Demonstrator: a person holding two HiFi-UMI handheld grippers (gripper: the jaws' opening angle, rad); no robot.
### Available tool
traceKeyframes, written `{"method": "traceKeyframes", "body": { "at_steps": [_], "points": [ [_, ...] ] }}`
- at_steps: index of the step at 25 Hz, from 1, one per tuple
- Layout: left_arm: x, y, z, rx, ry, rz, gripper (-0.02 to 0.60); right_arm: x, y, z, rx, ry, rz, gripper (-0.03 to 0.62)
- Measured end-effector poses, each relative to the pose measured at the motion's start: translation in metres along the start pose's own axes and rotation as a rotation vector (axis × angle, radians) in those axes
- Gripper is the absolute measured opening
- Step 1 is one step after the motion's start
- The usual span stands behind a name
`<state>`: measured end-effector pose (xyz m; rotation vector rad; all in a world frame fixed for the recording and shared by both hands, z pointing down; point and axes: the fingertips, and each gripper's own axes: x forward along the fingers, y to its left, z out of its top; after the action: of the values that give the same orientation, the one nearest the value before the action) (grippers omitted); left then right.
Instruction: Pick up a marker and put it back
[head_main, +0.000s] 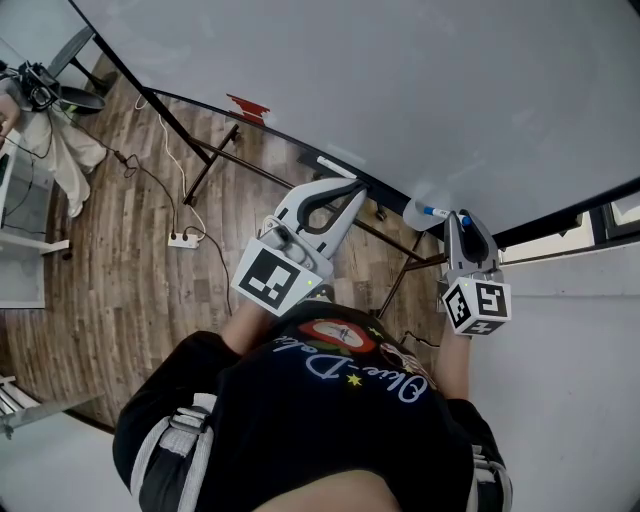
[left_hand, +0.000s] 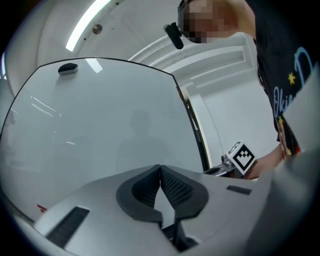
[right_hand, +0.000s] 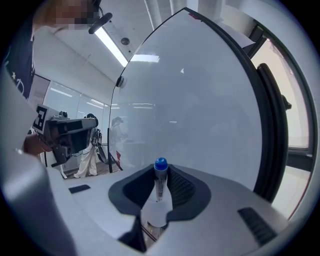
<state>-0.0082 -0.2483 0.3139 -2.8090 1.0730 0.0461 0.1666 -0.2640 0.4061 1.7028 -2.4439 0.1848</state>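
Right gripper view: marker (right_hand: 159, 180) is pinched between the right gripper's (right_hand: 160, 171) part-closed fingers (right_hand: 181, 189), close to the whiteboard (right_hand: 200, 100). Nothing is held by the left gripper (left_hand: 160, 172), fingers pressed together. Risk: marker could be twisted loose if knocked against whiteboard.

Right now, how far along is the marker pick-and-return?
Done: the pick. The right gripper is closed on the blue-capped marker, which stands upright between its jaws.
In hand: it holds the marker in front of the whiteboard.
Left: setting the marker back and letting go; the jaws have not yet released it.
The left gripper is shut on nothing and takes no part.
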Motion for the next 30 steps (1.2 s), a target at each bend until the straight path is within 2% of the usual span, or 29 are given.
{"method": "traceKeyframes", "body": {
  "at_steps": [30],
  "points": [
    [-0.002,0.002,-0.003,-0.01,0.005,0.019,0.003,0.017,0.003,-0.037,0.016,0.088,0.018,0.075]
  ]
}}
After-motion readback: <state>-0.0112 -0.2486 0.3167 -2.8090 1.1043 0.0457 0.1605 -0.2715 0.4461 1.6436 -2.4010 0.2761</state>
